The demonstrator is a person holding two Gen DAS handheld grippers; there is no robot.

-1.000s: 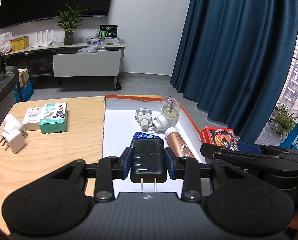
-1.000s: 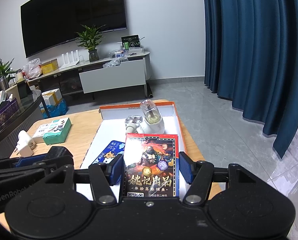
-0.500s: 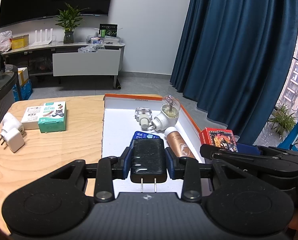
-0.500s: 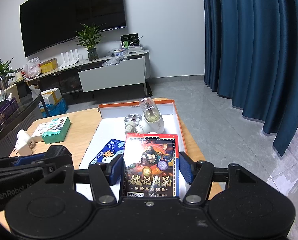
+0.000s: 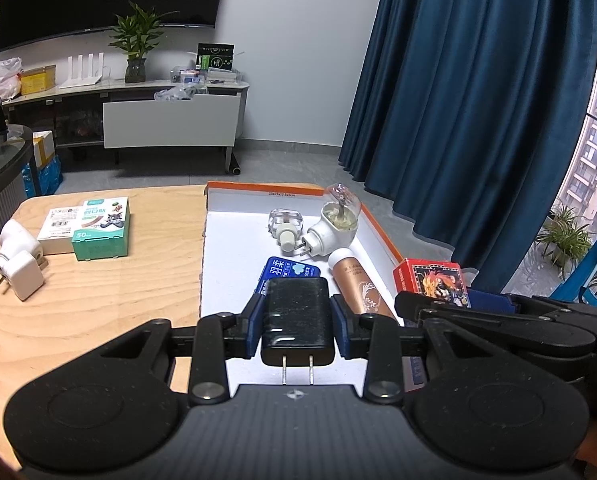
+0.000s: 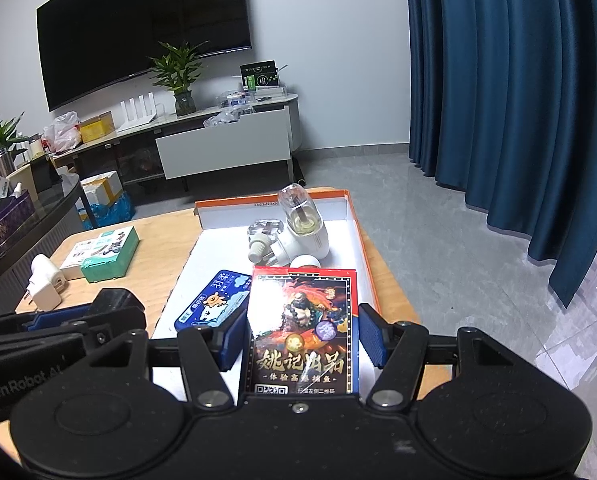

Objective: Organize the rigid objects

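I am holding the black charger [image 5: 297, 318] clamped in my left tongs [image 5: 297, 322], prongs pointing back toward me, and the red card box [image 6: 303, 330] gripped across its width in my right tongs [image 6: 302, 334]. Both are hanging just above the near end of the white tray [image 5: 234, 248], which is sitting on the right half of the wooden counter [image 5: 98, 300].

Nothing is changing: compared with a second ago, both grips are staying as they were, neither hand is drifting, and the things in the tray are lying exactly as before. I am reading this as a pause with both items lifted and neither yet set down.

Inside the tray, the blue tin [image 5: 291, 271] is lying just beyond the charger, the copper-coloured tube [image 5: 358, 286] beside it, and the two white plug-in units [image 5: 326, 226] are resting near the far wall. Out on the counter to the left, the green box [image 5: 101, 234] and the white adapters [image 5: 16, 264] are waiting, untouched.

So I judge the sorting partly done: two pieces to put down, then the counter's leftovers.
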